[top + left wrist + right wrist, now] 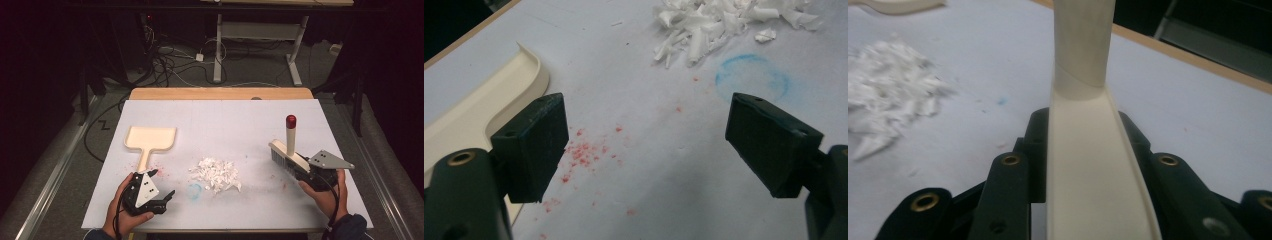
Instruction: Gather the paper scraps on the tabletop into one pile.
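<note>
Brush (1083, 165) runs off top and bottom edges in right gripper view; bristles hidden there. Paper scraps (888, 95) blurred, cut at left edge. Dustpan (484, 110) clipped at left edge in left gripper view, handle behind the jaw.

Dark room, walls lost in shadow. Grey floor (320, 75) beyond, cables (165, 62) tangled across it. White-legged desk frame (260, 40) at back. Pale sheet (225, 120) over wooden tabletop (220, 93). Metal rail (55, 170) along left side.
</note>
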`<state>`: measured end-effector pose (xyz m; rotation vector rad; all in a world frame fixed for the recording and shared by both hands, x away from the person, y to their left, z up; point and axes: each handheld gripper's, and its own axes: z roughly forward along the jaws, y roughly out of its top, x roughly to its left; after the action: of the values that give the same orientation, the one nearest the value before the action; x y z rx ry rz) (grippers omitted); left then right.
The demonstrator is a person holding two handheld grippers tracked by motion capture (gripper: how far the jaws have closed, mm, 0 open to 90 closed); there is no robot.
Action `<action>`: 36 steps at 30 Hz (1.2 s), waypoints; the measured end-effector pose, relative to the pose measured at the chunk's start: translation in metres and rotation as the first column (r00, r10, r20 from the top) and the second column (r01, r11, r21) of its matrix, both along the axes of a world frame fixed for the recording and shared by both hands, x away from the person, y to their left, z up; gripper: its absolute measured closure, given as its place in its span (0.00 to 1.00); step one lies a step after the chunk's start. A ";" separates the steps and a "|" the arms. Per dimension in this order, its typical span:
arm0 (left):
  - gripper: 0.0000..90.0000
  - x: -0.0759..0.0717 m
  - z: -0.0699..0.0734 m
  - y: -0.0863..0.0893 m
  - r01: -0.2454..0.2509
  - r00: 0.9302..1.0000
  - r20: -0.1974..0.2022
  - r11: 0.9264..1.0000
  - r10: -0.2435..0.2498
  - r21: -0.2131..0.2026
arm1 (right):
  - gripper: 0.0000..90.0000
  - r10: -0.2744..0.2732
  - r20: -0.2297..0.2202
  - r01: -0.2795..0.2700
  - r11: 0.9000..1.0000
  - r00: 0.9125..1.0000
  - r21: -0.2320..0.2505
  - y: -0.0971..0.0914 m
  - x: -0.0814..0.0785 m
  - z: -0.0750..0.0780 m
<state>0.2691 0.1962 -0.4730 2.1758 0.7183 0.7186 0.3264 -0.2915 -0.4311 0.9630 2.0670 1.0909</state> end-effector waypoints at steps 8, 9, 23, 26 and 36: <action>0.18 -0.001 0.000 -0.002 0.011 1.000 0.001 1.000 -0.011 0.002 | 0.76 -0.044 -0.146 0.047 0.999 0.988 0.021 0.006 -0.003 -0.007; 0.18 -0.001 0.000 -0.002 0.012 1.000 0.001 1.000 -0.012 -0.002 | 0.76 -0.034 -0.154 0.036 0.999 0.987 0.008 0.010 -0.001 -0.006; 0.18 0.000 0.002 -0.004 0.038 0.999 0.002 0.999 -0.038 -0.020 | 0.75 0.026 -0.175 -0.012 0.997 0.984 0.082 0.125 0.009 -0.011; 0.18 0.000 0.001 -0.003 0.036 0.999 0.003 0.999 -0.036 -0.030 | 0.75 0.063 -0.161 -0.044 0.992 0.985 0.121 0.150 0.007 -0.015; 0.18 -0.001 0.000 -0.002 0.032 1.000 -0.001 0.999 -0.032 -0.013 | 0.76 0.089 -0.053 -0.083 0.991 0.995 0.103 0.149 0.003 0.005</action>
<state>0.2677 0.1941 -0.4729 2.1710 0.6861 0.6942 0.3296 -0.1425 -0.4262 0.9719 2.1349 1.2354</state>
